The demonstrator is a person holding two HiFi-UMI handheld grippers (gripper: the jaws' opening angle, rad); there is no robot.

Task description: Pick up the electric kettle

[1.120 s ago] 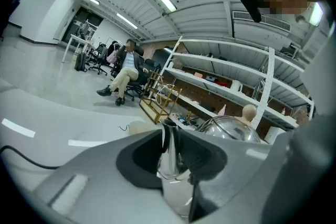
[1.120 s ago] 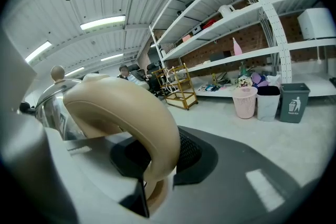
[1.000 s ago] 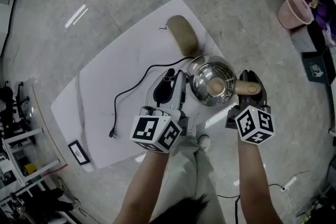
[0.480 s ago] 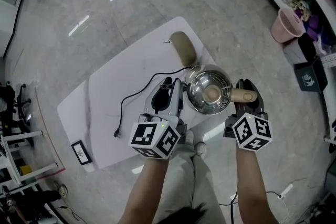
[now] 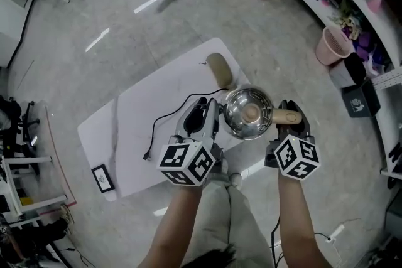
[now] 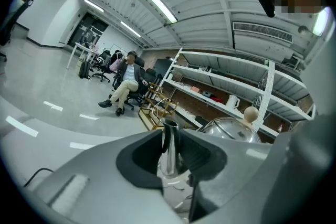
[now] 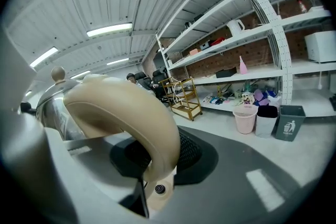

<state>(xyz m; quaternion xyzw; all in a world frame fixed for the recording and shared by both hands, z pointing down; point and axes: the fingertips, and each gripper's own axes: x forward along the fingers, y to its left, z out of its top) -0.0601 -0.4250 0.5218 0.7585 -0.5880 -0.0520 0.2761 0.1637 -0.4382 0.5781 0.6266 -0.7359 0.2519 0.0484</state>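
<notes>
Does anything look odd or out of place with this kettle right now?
The left tool is clamped on the thin metal spout of the electric kettle, an unusual hold, while the right tool grips the beige handle. The black power cord lies loose on the white table, plug end free. No spill or damage shows.

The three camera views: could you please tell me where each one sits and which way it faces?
Head view: on the person's head, facing steeply down at the table and kettle; both forearms, left gripper and right gripper show.
Left gripper view: on the left gripper, facing along its jaws, shut on the kettle's spout, toward shelves.
Right gripper view: on the right gripper, facing along its jaws, shut on the handle, toward shelves.
Shared: both gripper views show the lid knob.
</notes>
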